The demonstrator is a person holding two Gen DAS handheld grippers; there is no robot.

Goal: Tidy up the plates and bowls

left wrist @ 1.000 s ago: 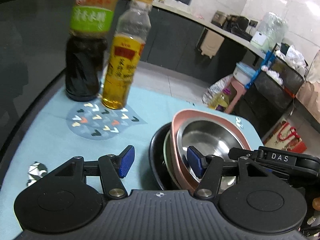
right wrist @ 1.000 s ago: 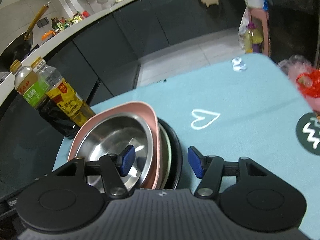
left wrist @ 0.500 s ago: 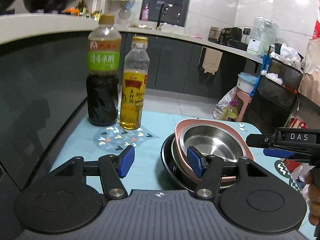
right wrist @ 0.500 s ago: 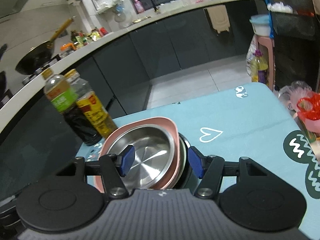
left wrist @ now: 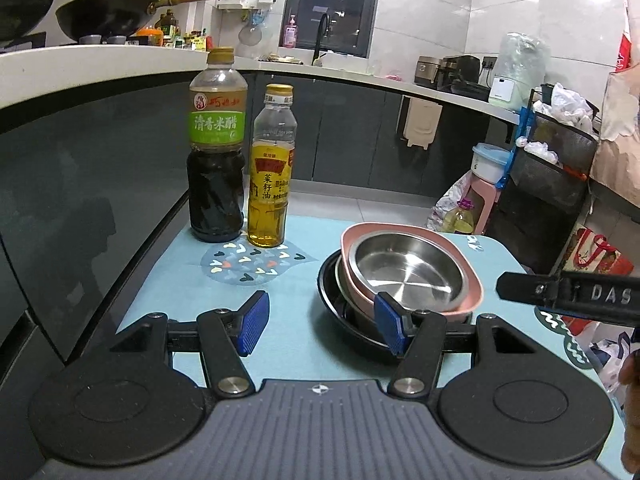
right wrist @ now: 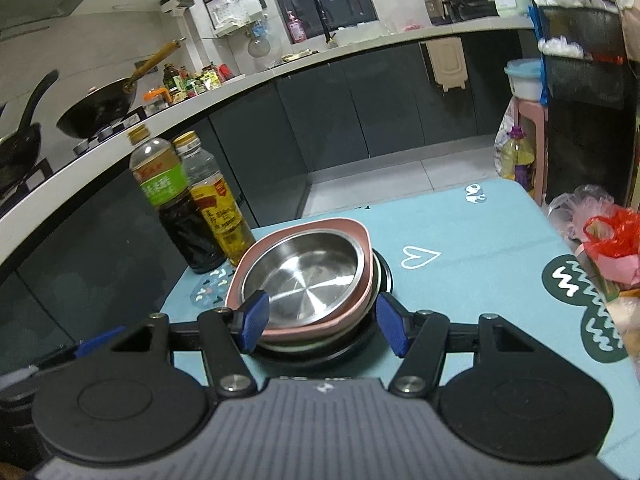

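Note:
A stack of dishes stands on the light blue mat: a steel bowl [left wrist: 408, 276] inside a pink square bowl [left wrist: 472, 280], on a pale plate, on a black plate [left wrist: 332, 292]. The same stack shows in the right wrist view, with the steel bowl [right wrist: 304, 276], pink bowl [right wrist: 352, 224] and black plate [right wrist: 384, 276]. My left gripper [left wrist: 320, 326] is open and empty, near the stack's left front. My right gripper [right wrist: 320, 326] is open and empty, held just in front of the stack, apart from it.
A dark vinegar bottle [left wrist: 216, 160] and a yellow oil bottle [left wrist: 270, 176] stand at the mat's far left. Plastic bags [right wrist: 608, 240] lie at the right edge. The mat's far edge [right wrist: 472, 192] drops to the kitchen floor.
Both grippers have pulled back and risen away from the stack, staying open. The stack has not moved.

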